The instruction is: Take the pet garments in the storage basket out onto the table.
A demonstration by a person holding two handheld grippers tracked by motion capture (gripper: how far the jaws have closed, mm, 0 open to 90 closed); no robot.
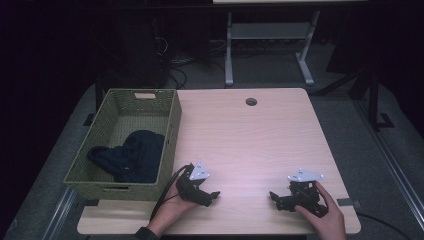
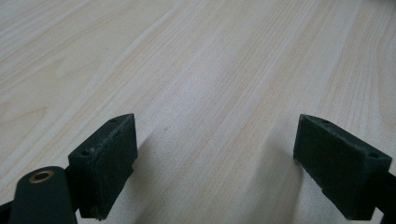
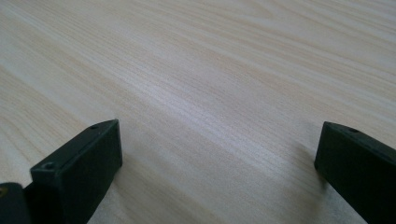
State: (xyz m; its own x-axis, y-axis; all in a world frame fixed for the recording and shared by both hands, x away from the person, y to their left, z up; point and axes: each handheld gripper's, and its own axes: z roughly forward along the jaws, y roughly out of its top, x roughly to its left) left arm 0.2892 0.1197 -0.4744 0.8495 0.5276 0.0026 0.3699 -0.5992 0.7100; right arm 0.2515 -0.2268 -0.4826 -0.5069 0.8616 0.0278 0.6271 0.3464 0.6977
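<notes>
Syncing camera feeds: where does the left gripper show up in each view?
High view: left gripper near the table's front edge, just right of the green basket, jaws pointing right.
Left gripper view: left gripper, its own two jaws rising from the bottom corners, wide apart, nothing between.
Right gripper view: not in it.
Shared landmark: the pale wood tabletop.

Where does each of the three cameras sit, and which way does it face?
High view: above the person's side, facing forward and down on the table, basket, dark cloth; both hands, left gripper, right gripper show.
Left gripper view: rides the left gripper, looking along its open jaws at bare tabletop.
Right gripper view: rides the right gripper, likewise.
Shared: both gripper views show the wood-grain tabletop.
</notes>
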